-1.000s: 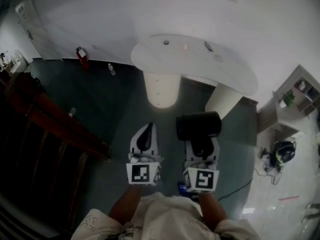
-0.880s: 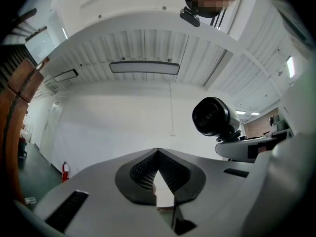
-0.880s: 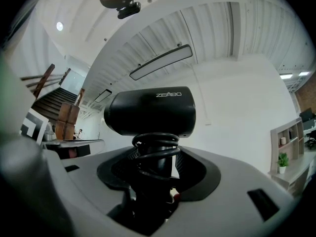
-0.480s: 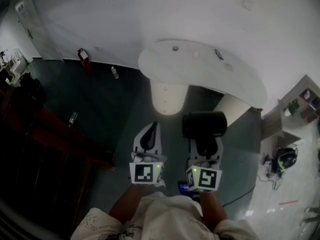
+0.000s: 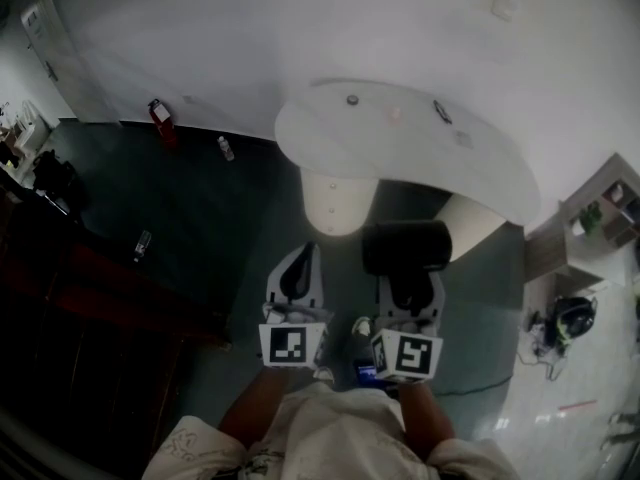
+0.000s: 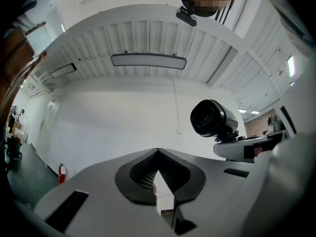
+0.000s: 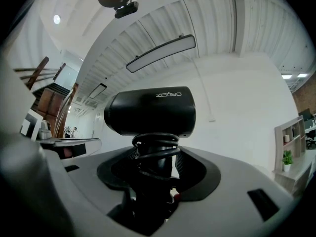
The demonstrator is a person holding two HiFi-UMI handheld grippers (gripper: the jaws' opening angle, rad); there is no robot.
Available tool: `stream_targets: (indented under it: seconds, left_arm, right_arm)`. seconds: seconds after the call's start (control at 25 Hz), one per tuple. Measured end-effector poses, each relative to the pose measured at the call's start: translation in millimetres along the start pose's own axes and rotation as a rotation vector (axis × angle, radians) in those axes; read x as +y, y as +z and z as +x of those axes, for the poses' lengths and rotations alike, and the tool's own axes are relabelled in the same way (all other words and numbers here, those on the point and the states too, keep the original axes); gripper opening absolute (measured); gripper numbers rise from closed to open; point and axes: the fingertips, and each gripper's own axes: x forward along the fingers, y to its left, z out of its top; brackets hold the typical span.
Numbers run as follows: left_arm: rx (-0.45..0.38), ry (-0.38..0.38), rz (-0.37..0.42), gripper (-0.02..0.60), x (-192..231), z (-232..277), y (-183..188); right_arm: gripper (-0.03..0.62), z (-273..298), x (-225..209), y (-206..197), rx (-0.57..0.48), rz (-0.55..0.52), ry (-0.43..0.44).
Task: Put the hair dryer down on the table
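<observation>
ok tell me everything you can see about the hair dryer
The hair dryer is matte black and looks plastic, with a short stubby barrel lying sideways and pale lettering on its side. Its handle points down into the right gripper, whose jaws clamp it. A black cord is coiled around the handle just under the barrel. It is held upright in the air above the dark floor, short of the white table, touching nothing else.

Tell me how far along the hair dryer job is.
Done: the right gripper is shut on the hair dryer, whose cord is coiled between the jaws. In hand: the dryer is held in the air, short of the white table. Left: bring it over the table, set it down and release it. The left gripper is shut and empty.
</observation>
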Motion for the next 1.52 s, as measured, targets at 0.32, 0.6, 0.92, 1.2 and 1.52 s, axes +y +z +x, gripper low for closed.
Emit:
stream_targets:
  seconds: [0.32,0.6,0.92,1.2,1.52]
  left_arm:
    - [-0.004,0.013,0.028,-0.005,7,73,-15]
    - [0.009,0.026,0.019,-0.005,2,164,-20]
    - [0.009,0.048,0.038,-0.005,-11,259,-32]
    - [0.026,0.071,0.053,-0.005,-7,301,-47]
    - [0.030,0.060,0.057,-0.005,10,322,-54]
  right_arm:
    - [0.236,72,-27,-15,0.004,0.006,0.019]
    - [0.235,154,-73,-20,0.020,0.018,0.034]
    - [0.236,234,-131,-34,0.033,0.029,0.061]
    - [0.236,278,-152,-40,0.032,0.052,0.078]
    - [0.236,302,-146,-49,0.054,0.044,0.082]
